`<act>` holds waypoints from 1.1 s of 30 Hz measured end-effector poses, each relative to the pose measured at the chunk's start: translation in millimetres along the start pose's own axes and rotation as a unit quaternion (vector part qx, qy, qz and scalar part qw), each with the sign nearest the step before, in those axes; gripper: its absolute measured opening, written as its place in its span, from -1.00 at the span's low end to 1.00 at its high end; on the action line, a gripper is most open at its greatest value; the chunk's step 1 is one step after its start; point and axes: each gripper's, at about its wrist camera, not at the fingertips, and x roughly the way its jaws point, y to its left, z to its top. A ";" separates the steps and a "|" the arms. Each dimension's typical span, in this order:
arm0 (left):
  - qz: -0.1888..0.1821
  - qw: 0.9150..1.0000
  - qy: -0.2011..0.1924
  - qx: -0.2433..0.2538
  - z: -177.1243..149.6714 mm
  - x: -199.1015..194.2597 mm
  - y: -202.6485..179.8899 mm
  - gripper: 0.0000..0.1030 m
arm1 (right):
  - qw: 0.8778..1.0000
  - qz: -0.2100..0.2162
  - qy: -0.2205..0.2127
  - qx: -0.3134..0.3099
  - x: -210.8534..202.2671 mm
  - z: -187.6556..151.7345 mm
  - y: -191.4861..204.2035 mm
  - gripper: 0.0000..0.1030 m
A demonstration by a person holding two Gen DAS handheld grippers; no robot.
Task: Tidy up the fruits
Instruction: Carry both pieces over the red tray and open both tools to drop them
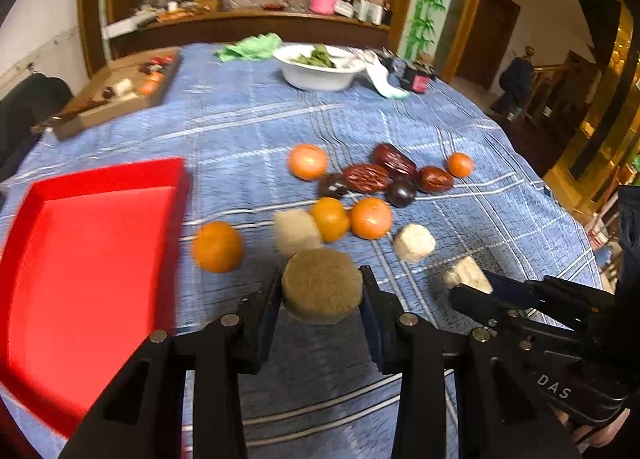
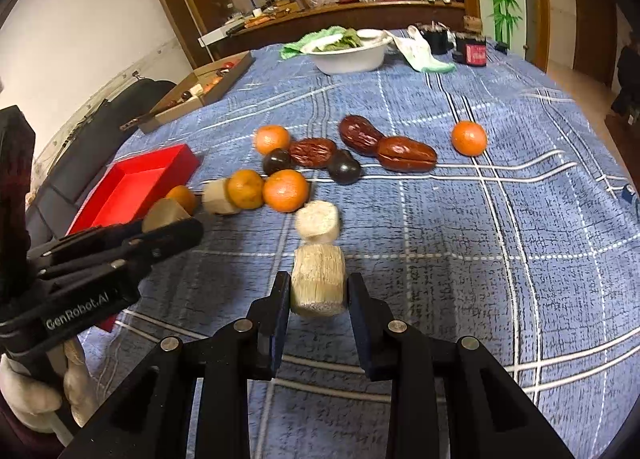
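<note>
My left gripper (image 1: 322, 279) is shut on a round tan fibrous chunk (image 1: 322, 295), held just right of the red tray (image 1: 108, 175). In the right wrist view that left gripper (image 2: 172, 229) and its tan chunk (image 2: 164, 215) sit beside the red tray (image 2: 132, 187). My right gripper (image 2: 319, 283) is shut on a pale fibrous chunk (image 2: 318, 279) low over the cloth. The left wrist view shows the right gripper (image 1: 470, 283) at the right, with its pale chunk (image 1: 468, 275). On the cloth beyond lie several oranges (image 1: 218, 247), brown dates (image 1: 366, 177), two dark plums (image 1: 401, 192) and two pale chunks (image 1: 415, 243).
A white bowl of greens (image 1: 320, 77), a green cloth (image 1: 250, 47) and dark jars (image 1: 418, 77) stand at the far end. An open cardboard box (image 1: 116, 97) is at the far left. The round table's edge (image 1: 560, 195) drops off on the right. A gloved hand (image 2: 36, 395) holds the left gripper.
</note>
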 end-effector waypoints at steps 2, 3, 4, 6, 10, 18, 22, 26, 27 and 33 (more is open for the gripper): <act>0.012 1.000 -0.012 -0.002 -0.7 -10.6 5.5 -0.29 | 1.000 -0.001 -0.009 -0.012 -8.3 0.3 11.5 -0.39; 0.021 1.000 -0.021 -0.003 -0.2 -17.0 9.7 -0.29 | 1.000 -0.001 -0.013 -0.017 -11.7 0.5 16.8 -0.39; 0.032 0.999 -0.030 -0.006 -0.8 -24.2 15.4 -0.29 | 1.000 0.001 -0.018 -0.024 -16.1 1.3 23.4 -0.39; 0.047 0.998 -0.043 -0.012 -1.4 -33.8 25.5 -0.29 | 0.999 0.005 -0.028 -0.036 -24.3 4.9 38.1 -0.39; 0.086 0.994 -0.065 -0.035 -1.8 -52.2 57.1 -0.29 | 0.997 0.022 -0.043 -0.062 -34.4 14.3 69.9 -0.39; 0.171 0.977 -0.087 -0.092 -13.8 -76.4 137.6 -0.28 | 0.991 0.070 -0.026 -0.108 -11.8 35.4 145.6 -0.39; 0.188 0.971 -0.078 -0.122 -21.2 -77.4 172.7 -0.28 | 0.986 0.090 -0.004 -0.138 13.8 38.6 188.4 -0.38; 0.196 0.967 -0.066 -0.147 -28.8 -73.1 204.6 -0.28 | 0.981 0.112 0.023 -0.157 43.5 38.4 226.7 -0.38; 0.197 0.967 -0.064 -0.150 -30.3 -71.9 207.6 -0.28 | 0.980 0.114 0.029 -0.162 49.9 37.2 233.9 -0.38; 0.192 0.965 -0.053 -0.168 -35.8 -65.3 226.7 -0.28 | 0.974 0.114 0.056 -0.185 85.5 27.1 264.7 -0.37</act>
